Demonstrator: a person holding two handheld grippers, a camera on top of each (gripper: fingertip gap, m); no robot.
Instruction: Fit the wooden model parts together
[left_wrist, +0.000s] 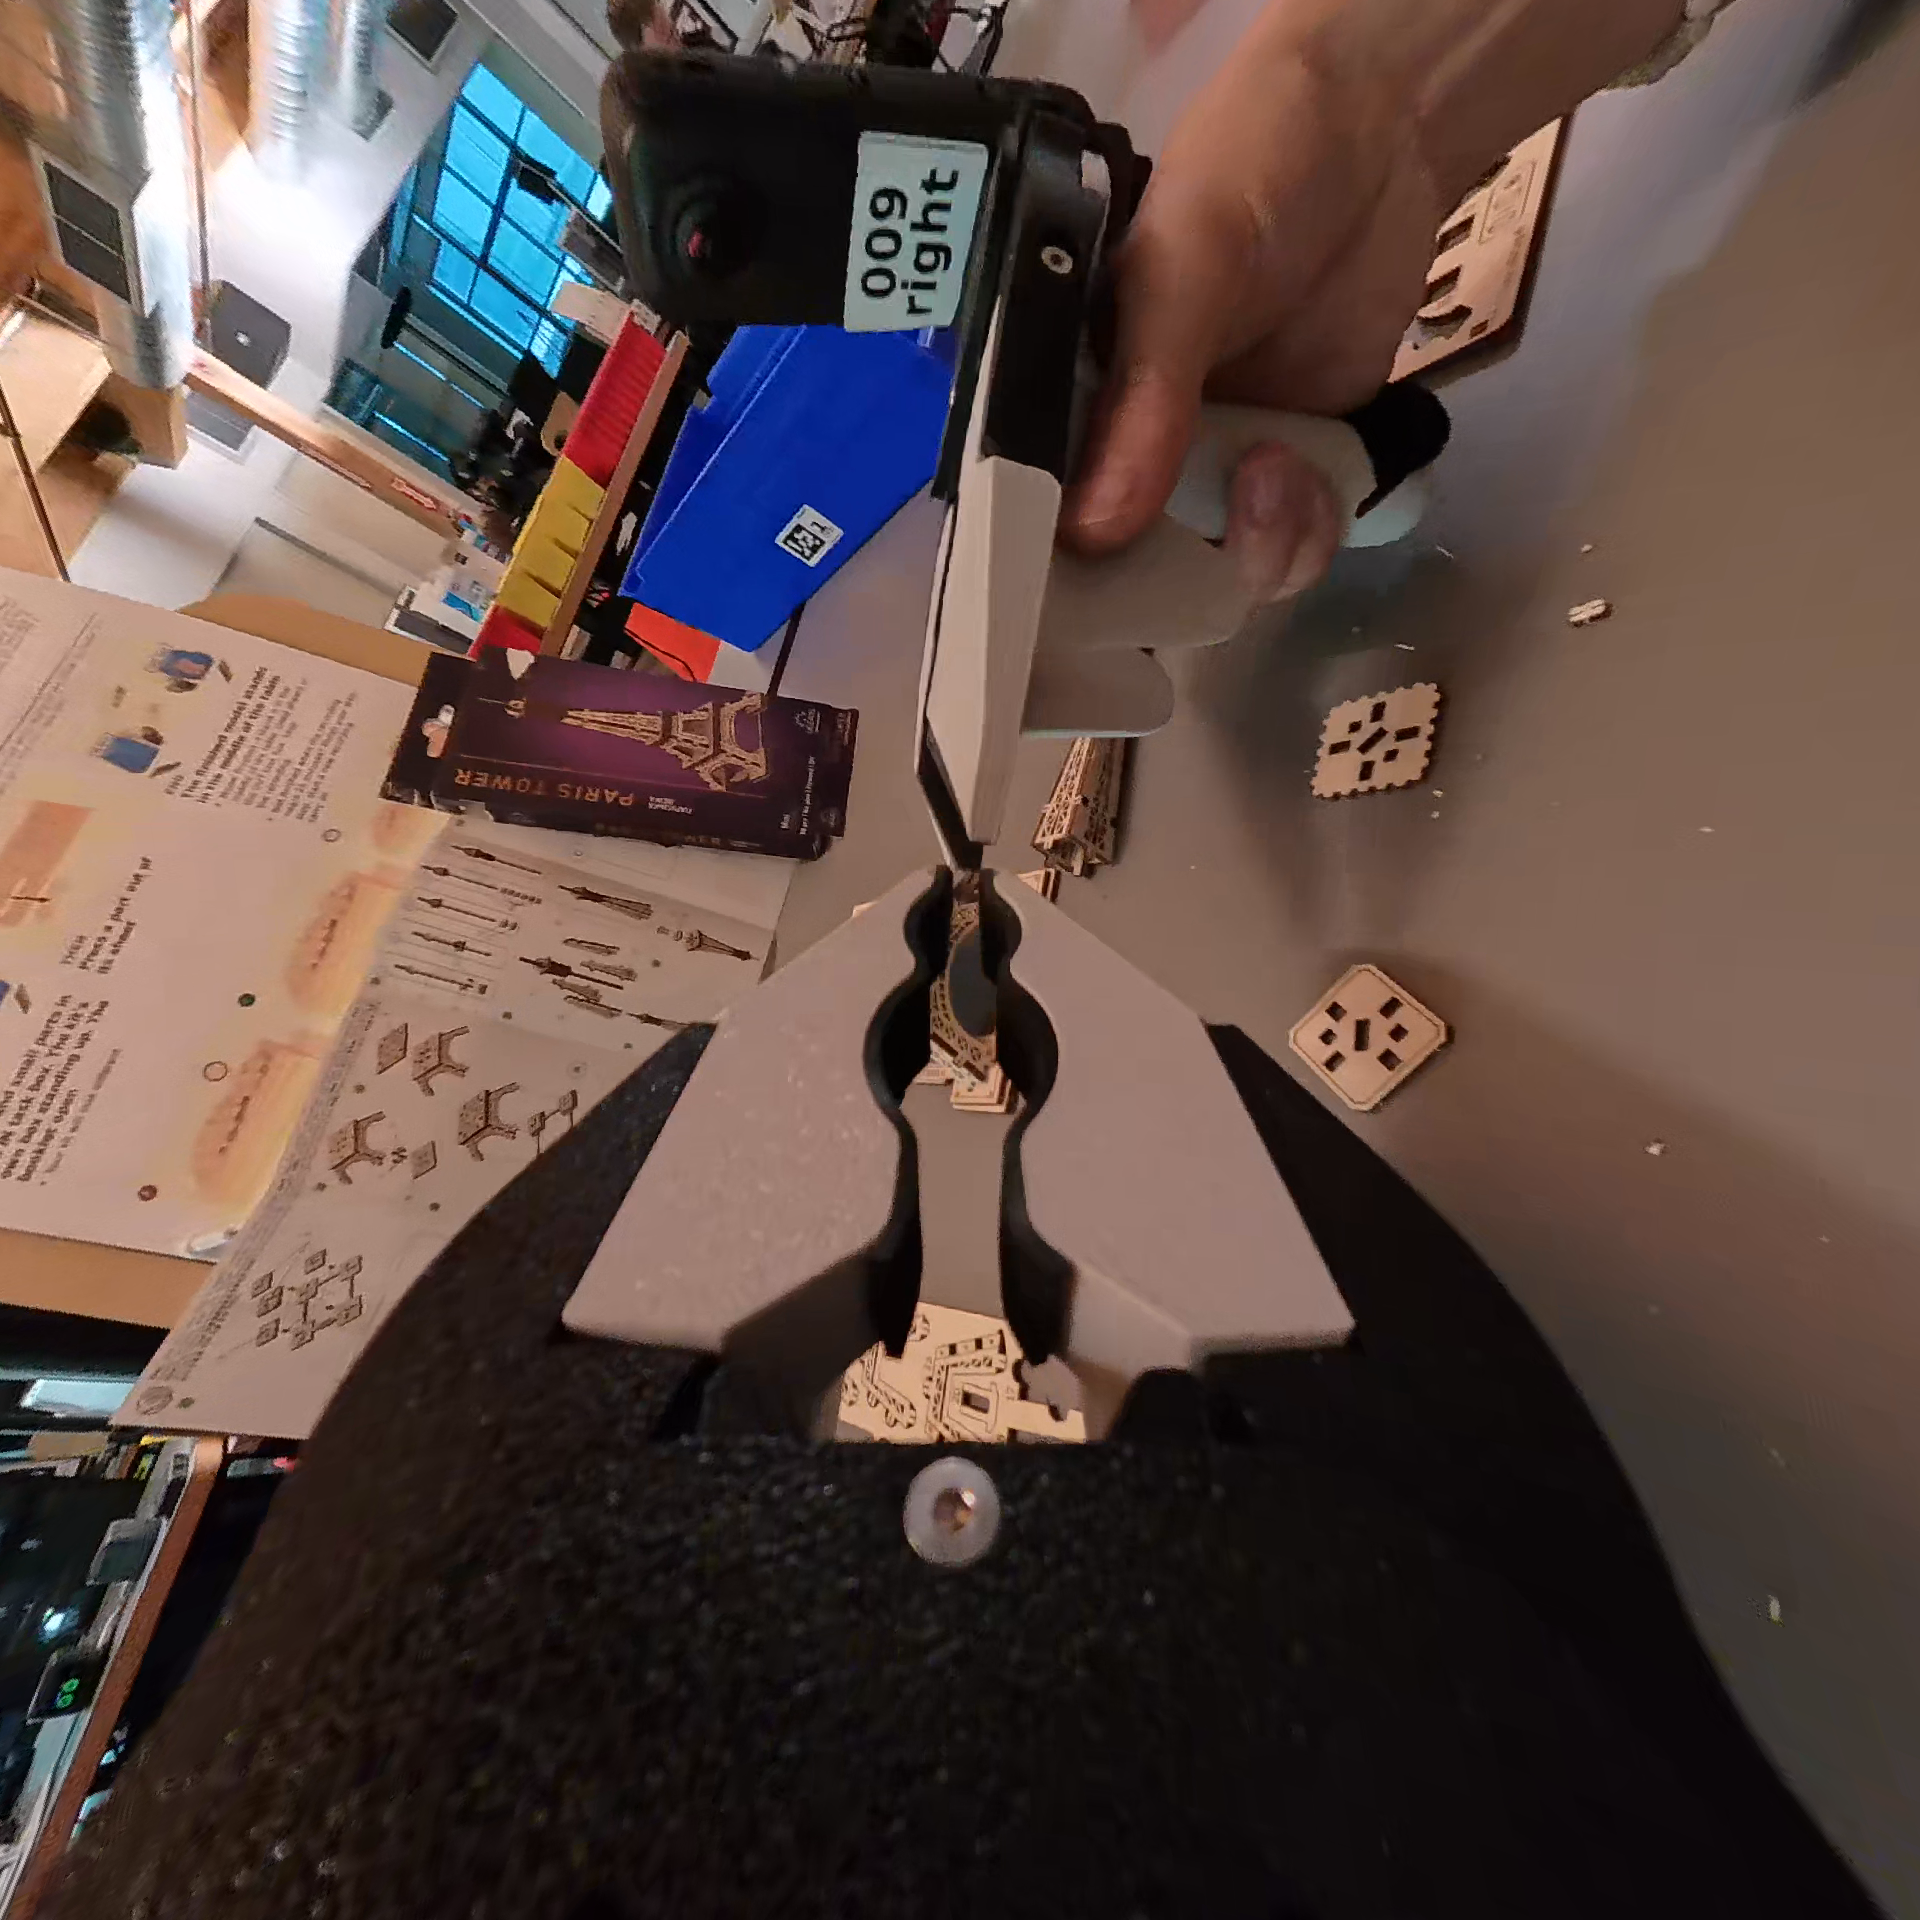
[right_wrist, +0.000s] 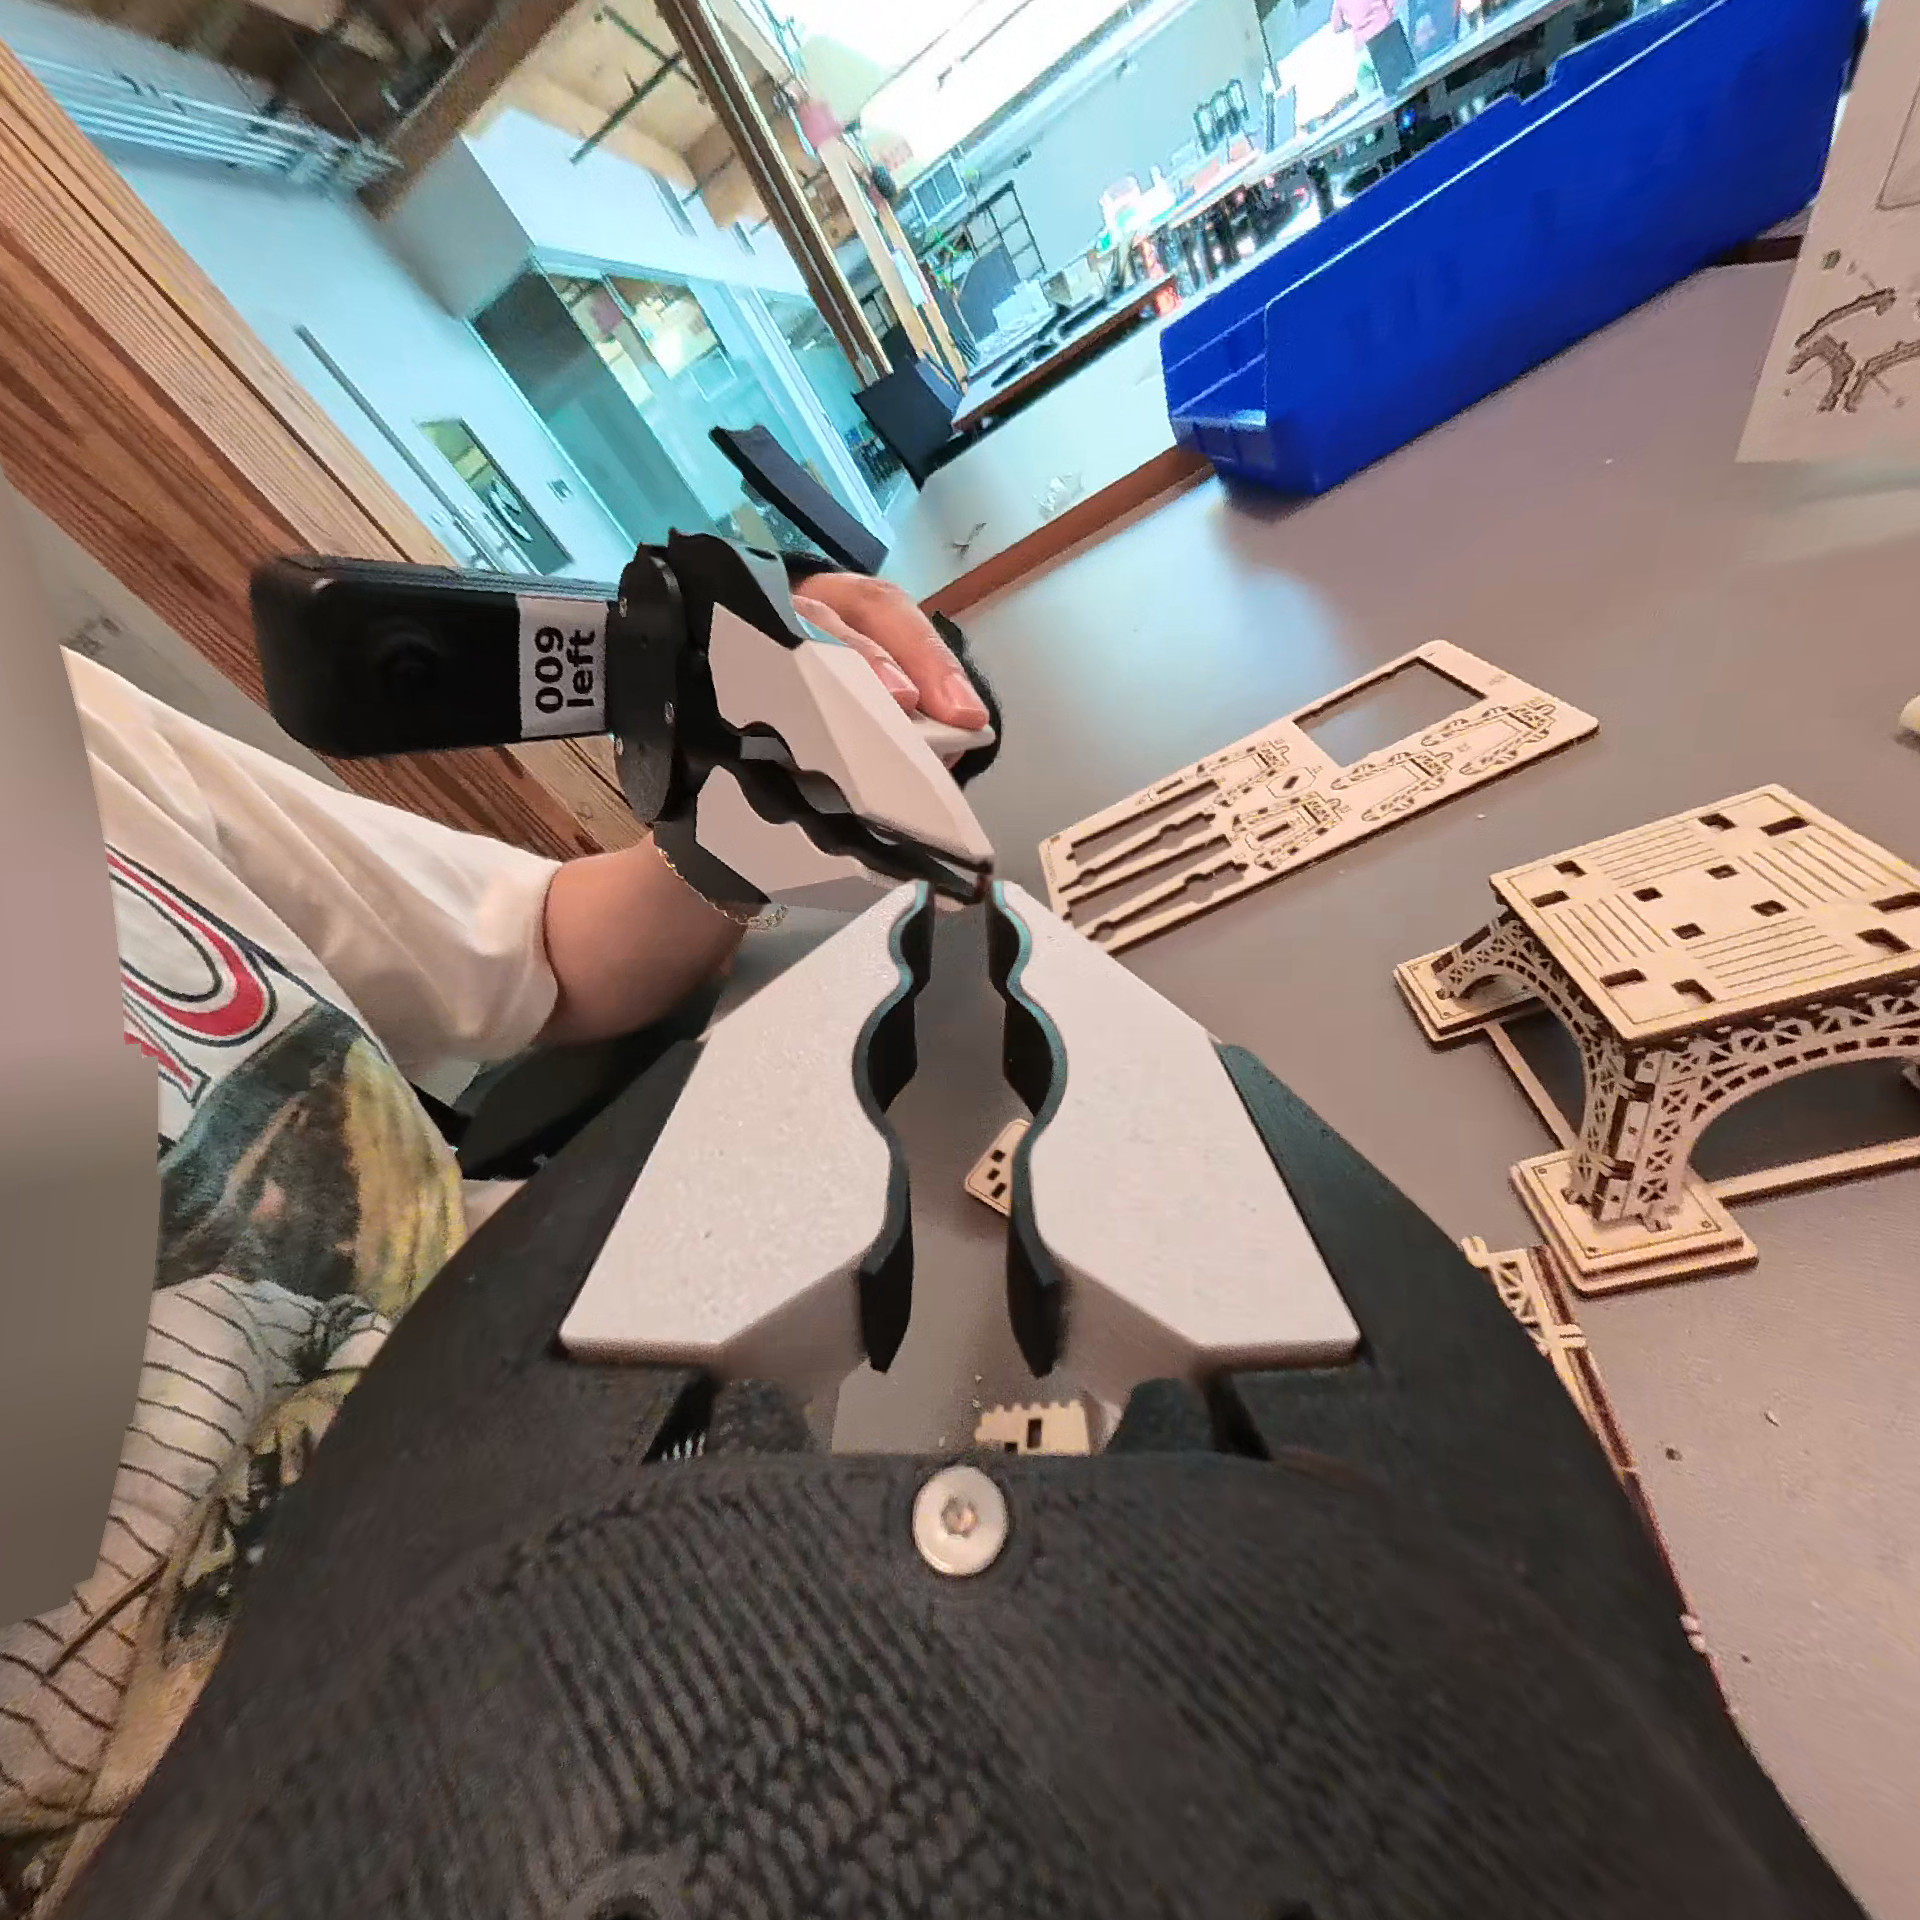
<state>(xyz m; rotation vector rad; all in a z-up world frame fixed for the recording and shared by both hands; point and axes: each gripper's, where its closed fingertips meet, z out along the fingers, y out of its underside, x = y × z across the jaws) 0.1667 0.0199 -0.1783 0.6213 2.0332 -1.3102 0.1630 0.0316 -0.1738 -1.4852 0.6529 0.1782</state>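
My left gripper (left_wrist: 971, 888) is shut on a small thin wooden part (left_wrist: 966, 902) held above the grey table. My right gripper (left_wrist: 971, 857) comes down from above and meets it tip to tip. In the right wrist view my right gripper (right_wrist: 961, 894) has its tips closed narrowly around the same small dark-edged part (right_wrist: 958, 891). There the left gripper (right_wrist: 971, 873) reaches in from the left, pinching the part. The wooden tower base (right_wrist: 1704, 935) stands on the table to the right, apart from both grippers.
A punched-out parts sheet (right_wrist: 1320, 790) lies beyond the tower base. Two square slotted plates (left_wrist: 1377, 740) (left_wrist: 1366, 1036) and a lattice tower section (left_wrist: 1086, 810) lie on the table. A purple kit box (left_wrist: 623, 753), instruction sheets (left_wrist: 260, 935) and a blue bin (left_wrist: 790, 468) are at the left. My left and right fingertips are right by each other.
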